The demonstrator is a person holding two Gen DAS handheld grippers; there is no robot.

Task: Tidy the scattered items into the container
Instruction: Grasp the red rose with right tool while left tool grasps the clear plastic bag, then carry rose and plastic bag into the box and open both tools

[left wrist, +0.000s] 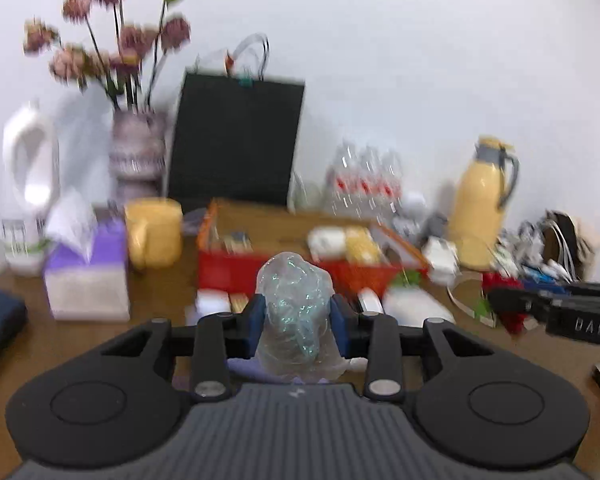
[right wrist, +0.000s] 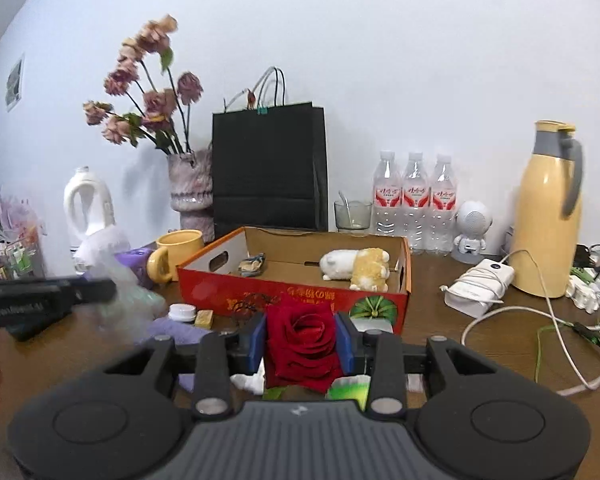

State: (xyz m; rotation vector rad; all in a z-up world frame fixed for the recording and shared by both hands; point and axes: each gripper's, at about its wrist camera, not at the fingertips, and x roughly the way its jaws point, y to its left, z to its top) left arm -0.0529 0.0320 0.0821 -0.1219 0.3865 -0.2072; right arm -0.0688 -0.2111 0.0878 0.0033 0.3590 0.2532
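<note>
Progress looks about halfway, I'd judge, with both hands loaded at once: the left gripper has its jaws clenched on a crumpled clear plastic bag, and the right gripper has its jaws clamped on a red rose, both carried above the worktop just near of the cardboard box. Neither item is over the box yet, so both drops are still to come. Inside that open box there's already a white-and-yellow plush toy lying toward its right end, and a small bundle toward the left that's too small to identify. Left out on the worktop, near the box's front wall, sit a small white jar and a little yellow block beside it, plus something purple under the left gripper. Over to the right, a white charger with its cable sprawls loose; whether that counts as clutter I can't tell. The yellow mug stands just left of the box.
</note>
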